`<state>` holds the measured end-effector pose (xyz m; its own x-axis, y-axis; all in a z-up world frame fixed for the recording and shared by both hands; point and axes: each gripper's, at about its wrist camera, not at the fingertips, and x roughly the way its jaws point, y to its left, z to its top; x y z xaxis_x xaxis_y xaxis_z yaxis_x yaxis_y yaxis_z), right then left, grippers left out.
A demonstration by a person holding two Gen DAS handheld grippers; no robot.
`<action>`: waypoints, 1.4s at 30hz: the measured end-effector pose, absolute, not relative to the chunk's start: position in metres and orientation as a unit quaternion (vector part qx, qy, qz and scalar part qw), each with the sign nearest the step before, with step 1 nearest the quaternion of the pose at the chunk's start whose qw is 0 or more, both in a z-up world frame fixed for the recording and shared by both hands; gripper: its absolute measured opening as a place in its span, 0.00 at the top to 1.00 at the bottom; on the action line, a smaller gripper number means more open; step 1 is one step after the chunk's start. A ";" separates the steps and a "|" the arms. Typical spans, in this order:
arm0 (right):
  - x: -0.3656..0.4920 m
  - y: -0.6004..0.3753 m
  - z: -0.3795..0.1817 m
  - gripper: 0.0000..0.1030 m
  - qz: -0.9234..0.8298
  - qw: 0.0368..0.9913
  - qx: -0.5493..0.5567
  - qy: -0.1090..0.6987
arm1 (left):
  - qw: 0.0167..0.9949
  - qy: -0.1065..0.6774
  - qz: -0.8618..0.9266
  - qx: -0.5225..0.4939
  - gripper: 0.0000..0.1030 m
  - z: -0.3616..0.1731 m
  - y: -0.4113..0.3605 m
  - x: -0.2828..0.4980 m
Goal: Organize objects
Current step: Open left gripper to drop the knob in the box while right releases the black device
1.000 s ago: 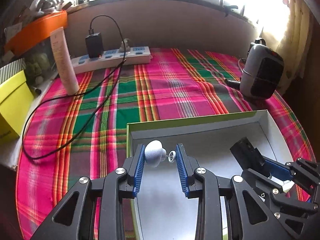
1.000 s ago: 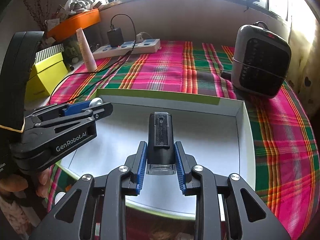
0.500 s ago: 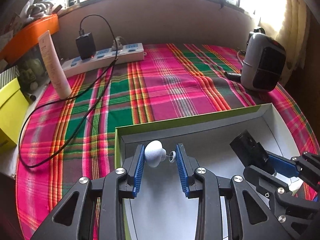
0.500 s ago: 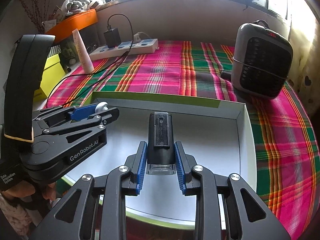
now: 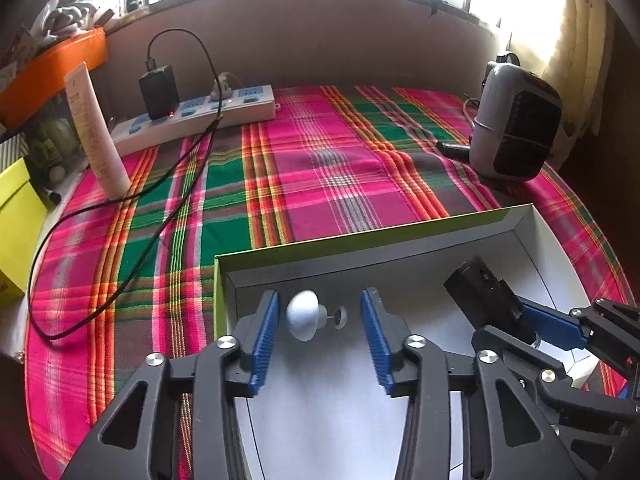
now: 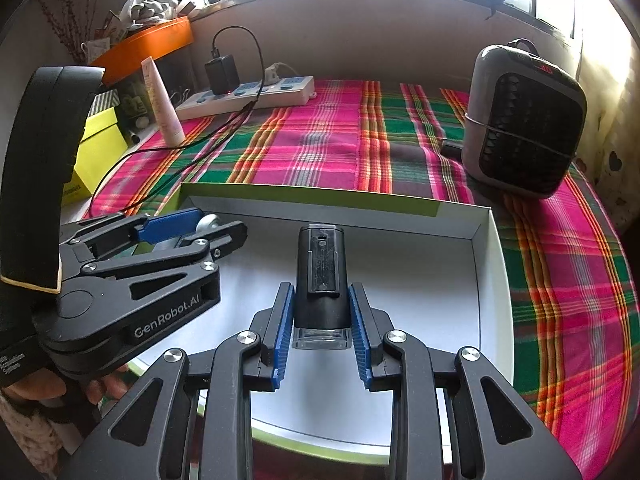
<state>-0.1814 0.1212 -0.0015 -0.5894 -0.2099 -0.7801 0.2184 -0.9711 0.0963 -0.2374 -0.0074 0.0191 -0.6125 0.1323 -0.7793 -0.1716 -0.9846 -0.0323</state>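
The surface (image 5: 328, 168) carries a plaid cloth. On it, at the near edge, sits an open white box (image 6: 490, 280) with a green outer rim. A grey heater (image 6: 524, 120) stands on the far right, well apart from a white power strip (image 5: 192, 120) at the back left.

The right gripper (image 6: 322, 320) is clamped on a black device (image 6: 320, 272), held over the box interior.

The left gripper (image 5: 320, 320) has just been opening; its blue pads (image 5: 266, 332) stand clear of a small white knob (image 5: 303, 314), which sits between them at the box's far left corner, touching neither pad.
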 end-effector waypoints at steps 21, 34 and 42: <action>-0.199 0.113 -0.008 0.72 -0.886 0.118 0.448 -0.001 | 0.075 -0.018 0.909 -0.410 0.57 0.037 -0.033 -0.224; -0.204 0.112 -0.015 0.72 -0.884 0.109 0.455 -0.004 | 0.078 -0.025 0.911 -0.405 0.57 0.041 -0.037 -0.215; -0.205 0.110 -0.015 0.72 -0.885 0.106 0.454 -0.003 | 0.073 -0.028 0.911 -0.405 0.57 0.043 -0.038 -0.212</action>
